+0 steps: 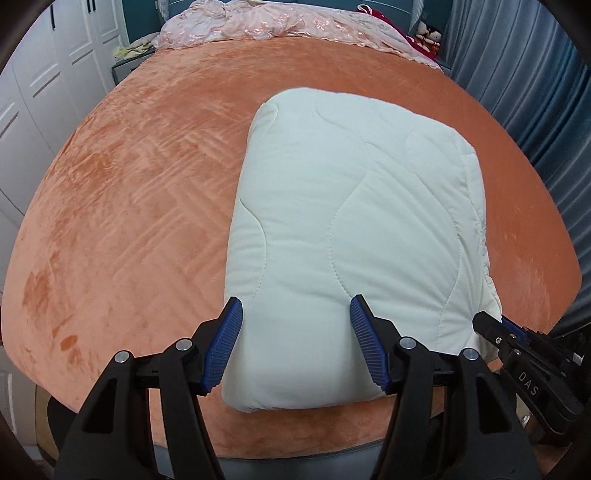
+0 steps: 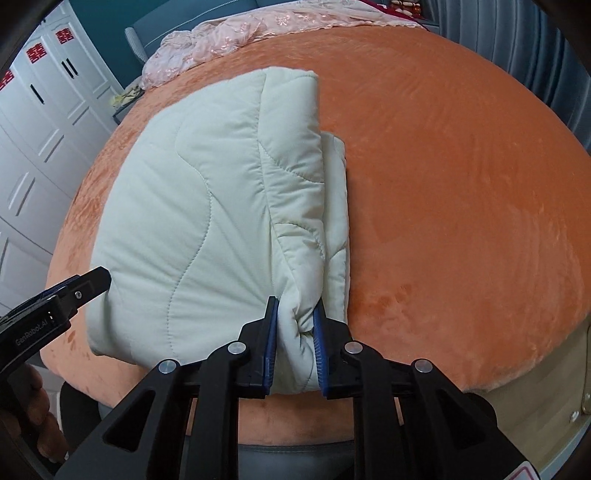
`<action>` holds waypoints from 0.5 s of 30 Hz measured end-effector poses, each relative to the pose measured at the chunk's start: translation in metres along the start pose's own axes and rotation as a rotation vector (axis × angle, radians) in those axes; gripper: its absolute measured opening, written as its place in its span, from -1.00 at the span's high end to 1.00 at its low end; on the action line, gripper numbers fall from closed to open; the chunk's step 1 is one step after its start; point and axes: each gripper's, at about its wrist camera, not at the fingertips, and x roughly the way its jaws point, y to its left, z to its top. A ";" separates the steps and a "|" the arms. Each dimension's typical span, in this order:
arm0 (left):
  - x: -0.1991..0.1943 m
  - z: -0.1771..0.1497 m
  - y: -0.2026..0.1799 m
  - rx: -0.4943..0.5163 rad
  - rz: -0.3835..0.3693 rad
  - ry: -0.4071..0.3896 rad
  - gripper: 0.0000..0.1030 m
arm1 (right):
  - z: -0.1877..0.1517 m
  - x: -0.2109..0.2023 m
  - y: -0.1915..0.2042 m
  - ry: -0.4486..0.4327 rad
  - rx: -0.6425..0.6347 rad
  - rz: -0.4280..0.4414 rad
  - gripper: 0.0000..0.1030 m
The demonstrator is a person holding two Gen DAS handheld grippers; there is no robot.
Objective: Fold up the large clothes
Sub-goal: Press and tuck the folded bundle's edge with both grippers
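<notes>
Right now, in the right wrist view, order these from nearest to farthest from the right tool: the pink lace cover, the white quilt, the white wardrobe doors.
1. White quilt: its near right corner is pinched in the right tool.
2. White wardrobe doors: left side, beyond the bed's edge.
3. Pink lace cover: bunched at the bed's far end, top of view.

Folded quilt (image 1: 351,229) on bed (image 1: 129,192), crumpled bedspread (image 1: 266,26) behind.
</notes>
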 end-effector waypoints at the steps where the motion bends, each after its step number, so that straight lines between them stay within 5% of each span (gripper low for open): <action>1: 0.004 -0.002 -0.003 0.008 0.006 0.007 -0.14 | -0.002 0.004 -0.002 0.008 0.004 0.000 0.71; 15: 0.045 -0.014 -0.019 0.071 0.151 0.028 -0.15 | 0.002 0.051 0.000 0.082 -0.022 -0.010 0.64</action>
